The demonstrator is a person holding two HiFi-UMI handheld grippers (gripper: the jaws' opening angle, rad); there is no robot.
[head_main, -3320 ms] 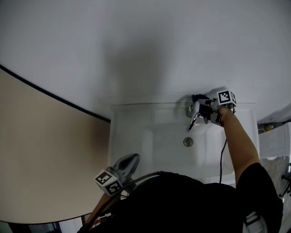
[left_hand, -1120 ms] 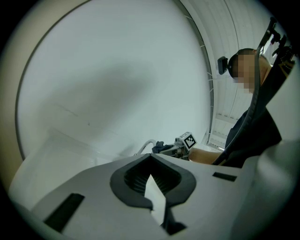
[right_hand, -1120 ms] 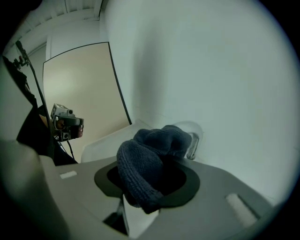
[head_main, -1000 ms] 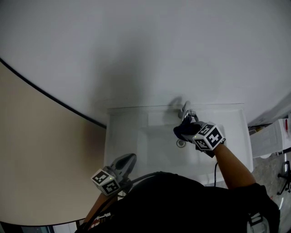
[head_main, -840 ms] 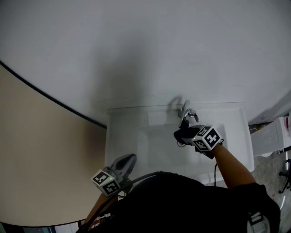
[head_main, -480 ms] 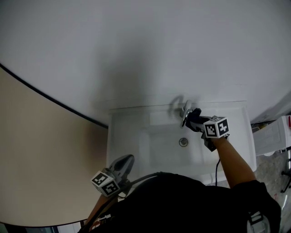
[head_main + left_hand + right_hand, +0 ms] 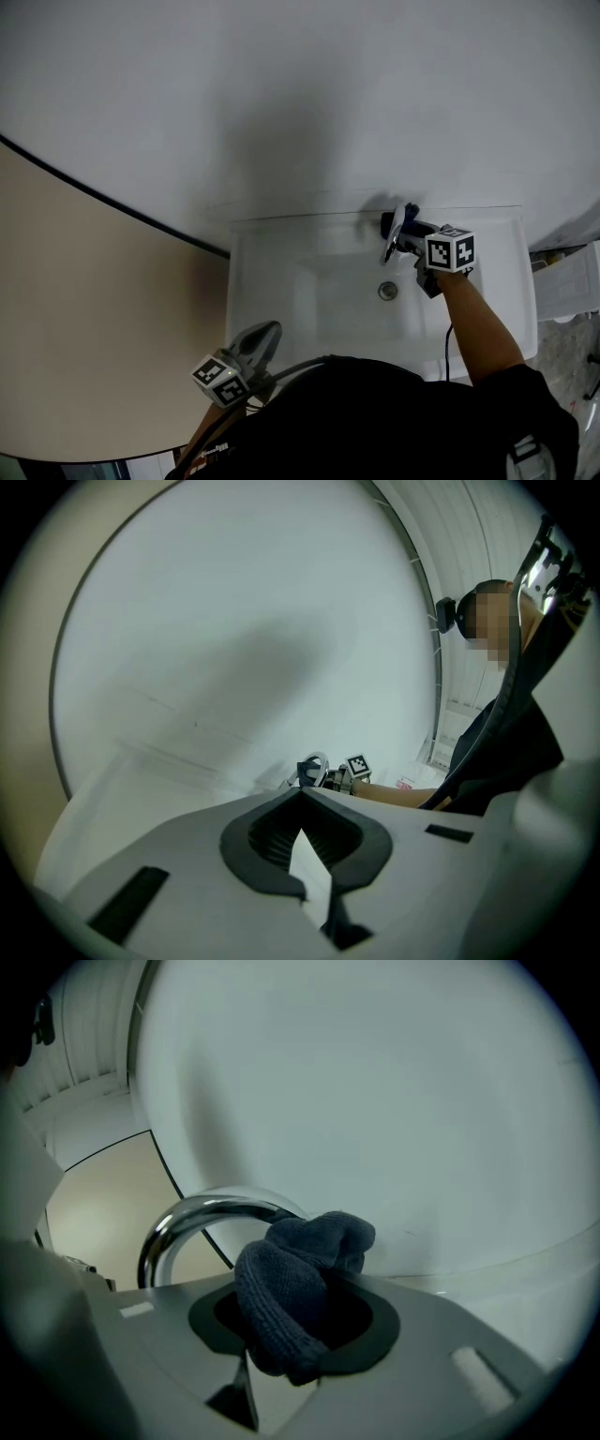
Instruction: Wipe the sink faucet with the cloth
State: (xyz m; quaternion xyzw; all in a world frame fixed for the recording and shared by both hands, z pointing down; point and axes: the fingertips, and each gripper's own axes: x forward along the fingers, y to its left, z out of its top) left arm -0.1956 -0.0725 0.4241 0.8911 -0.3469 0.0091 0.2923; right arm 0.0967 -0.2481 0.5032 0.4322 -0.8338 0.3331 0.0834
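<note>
Swung back from over the drain (image 7: 387, 291) to the faucet (image 7: 397, 232) at the sink (image 7: 281, 246) rear rim: right gripper (image 7: 412, 236), clamped on bunched dark cloth (image 7: 298, 1290) beside the spout. Closed, empty, idle: left gripper (image 7: 305, 855). Advised: press cloth around the arch, sweep base to tip.

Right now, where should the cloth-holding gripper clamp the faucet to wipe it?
Probably the arched spout, mid-curve, from its side, jaws straddling the tube: it is a thin round chrome arch, and the bunched cloth in the right jaws sits close beside it.
</note>
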